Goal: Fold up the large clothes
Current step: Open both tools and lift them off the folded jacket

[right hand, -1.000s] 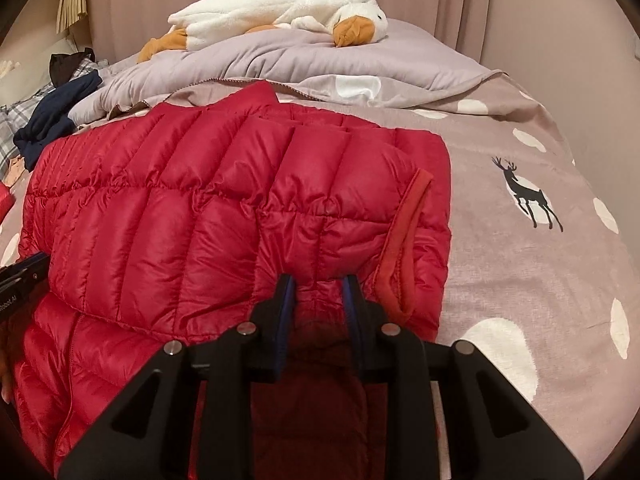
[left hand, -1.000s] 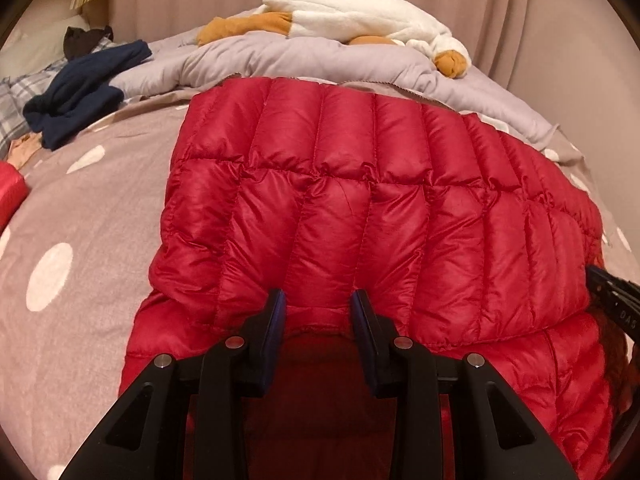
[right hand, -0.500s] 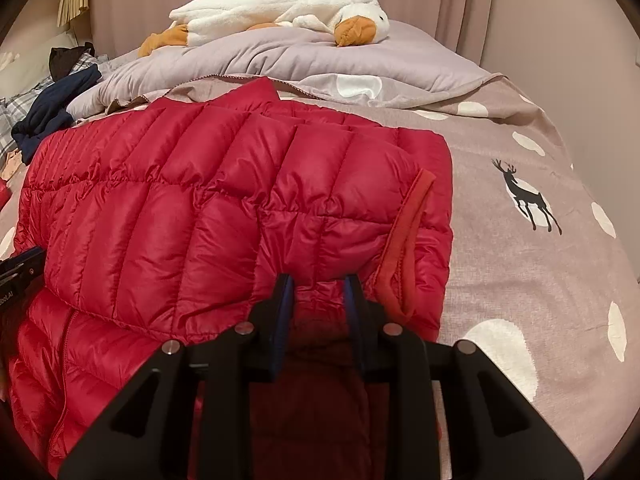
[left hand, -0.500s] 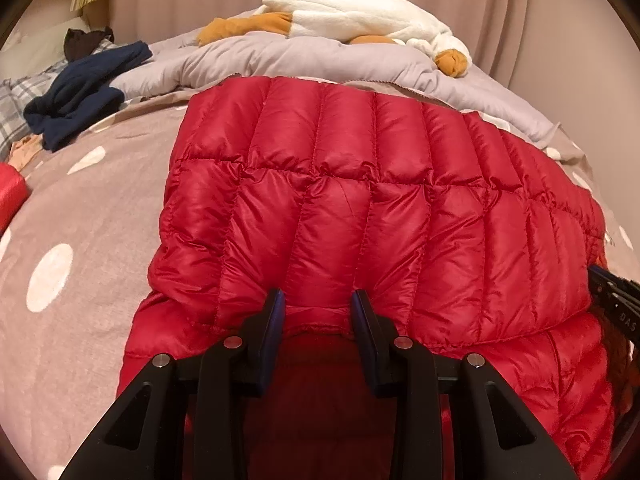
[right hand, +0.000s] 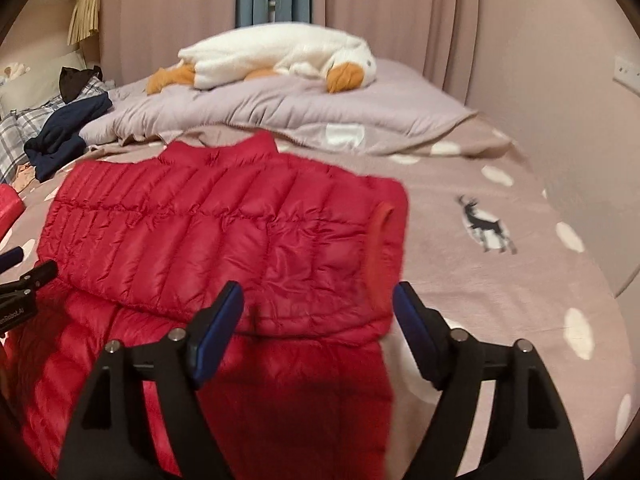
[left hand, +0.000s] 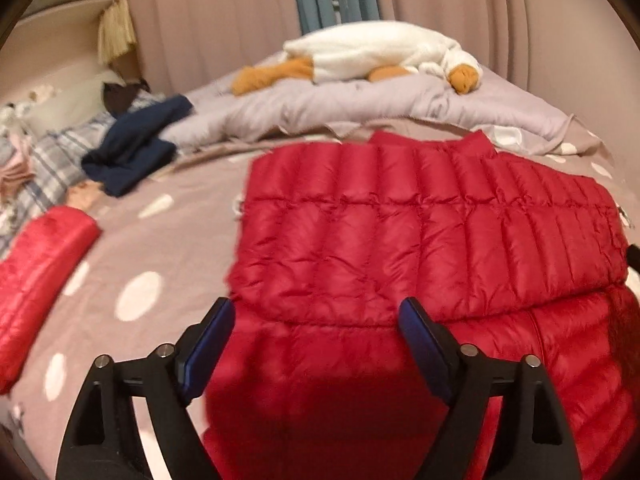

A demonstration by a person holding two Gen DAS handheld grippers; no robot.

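Observation:
A red quilted down jacket (left hand: 420, 240) lies on the bed, its top half folded forward over its lower half; it also shows in the right wrist view (right hand: 224, 232). My left gripper (left hand: 316, 320) is open and empty, raised just above the folded edge near its left end. My right gripper (right hand: 318, 300) is open and empty above the same edge near its right end, beside the orange-lined armhole (right hand: 380, 248). The left gripper's tip (right hand: 28, 280) shows at the left edge of the right wrist view.
The bed has a taupe spotted cover (right hand: 500, 280) with a deer print (right hand: 484, 224). A grey duvet (left hand: 360, 108) and a white plush goose (left hand: 380, 56) lie at the back. Navy clothing (left hand: 132, 152) and another red item (left hand: 36, 276) lie left. A wall stands right.
Both grippers opened and let go of the jacket's folded edge, then pulled back and up. The folded half now rests on the lower half.

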